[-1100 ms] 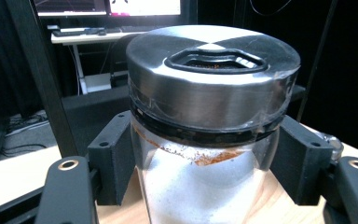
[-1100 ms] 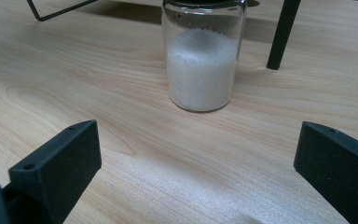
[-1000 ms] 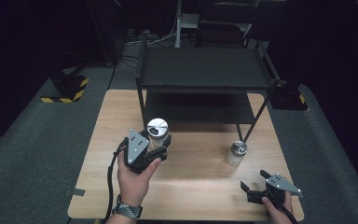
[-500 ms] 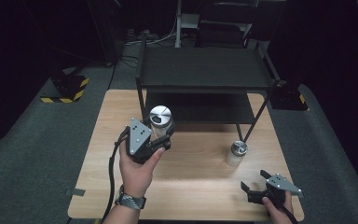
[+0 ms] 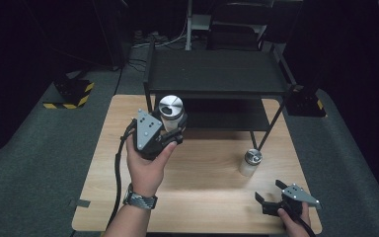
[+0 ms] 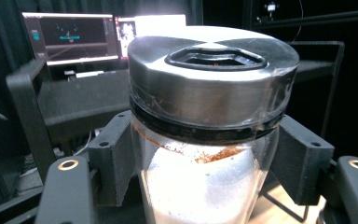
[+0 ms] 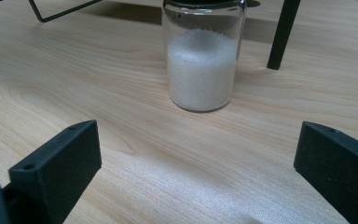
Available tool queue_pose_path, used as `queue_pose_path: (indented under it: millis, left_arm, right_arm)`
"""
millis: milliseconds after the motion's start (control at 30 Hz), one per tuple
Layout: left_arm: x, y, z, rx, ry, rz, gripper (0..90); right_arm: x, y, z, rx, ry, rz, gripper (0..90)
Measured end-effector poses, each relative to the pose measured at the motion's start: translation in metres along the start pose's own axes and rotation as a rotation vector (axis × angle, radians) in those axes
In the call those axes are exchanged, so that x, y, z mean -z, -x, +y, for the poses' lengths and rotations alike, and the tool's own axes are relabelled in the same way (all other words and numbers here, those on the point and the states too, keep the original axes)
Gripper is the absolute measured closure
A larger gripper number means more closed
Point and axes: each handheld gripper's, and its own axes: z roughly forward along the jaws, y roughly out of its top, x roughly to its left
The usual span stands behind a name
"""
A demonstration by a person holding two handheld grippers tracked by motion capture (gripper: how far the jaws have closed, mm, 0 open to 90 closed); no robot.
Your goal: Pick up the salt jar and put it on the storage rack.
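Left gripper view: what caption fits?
Left gripper clamps a steel-lidded glass jar of white grains, black shelf behind.

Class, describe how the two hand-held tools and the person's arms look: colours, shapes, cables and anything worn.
Both tools are black with blocky two-jaw ends. The left tool and right tool each carry a grey three-cornered plate with holes. A black cable trails from the left one. The forearms are bare; the left wrist wears a dark-banded watch.

Legible text, labels, brands, numbers: none for you to read. The two lit monitor screens (image 6: 70, 35) at the upper left of your left gripper view show graphics too blurred to make out.
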Motion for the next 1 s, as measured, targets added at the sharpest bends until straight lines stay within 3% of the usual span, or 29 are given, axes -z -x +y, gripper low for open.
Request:
queue_pose_path:
  millis: [367,1000]
  left_arm:
    - [-0.013,-0.001,0.024,-0.006,0.051,0.024,31.0]
    - [-0.044,-0.001,0.039,-0.005,0.082,0.063,31.0]
  right_arm:
    - [0.000,0.000,0.000,0.001,0.001,0.002,0.4]
    - [0.002,0.002,-0.001,-0.004,0.004,0.001,0.3]
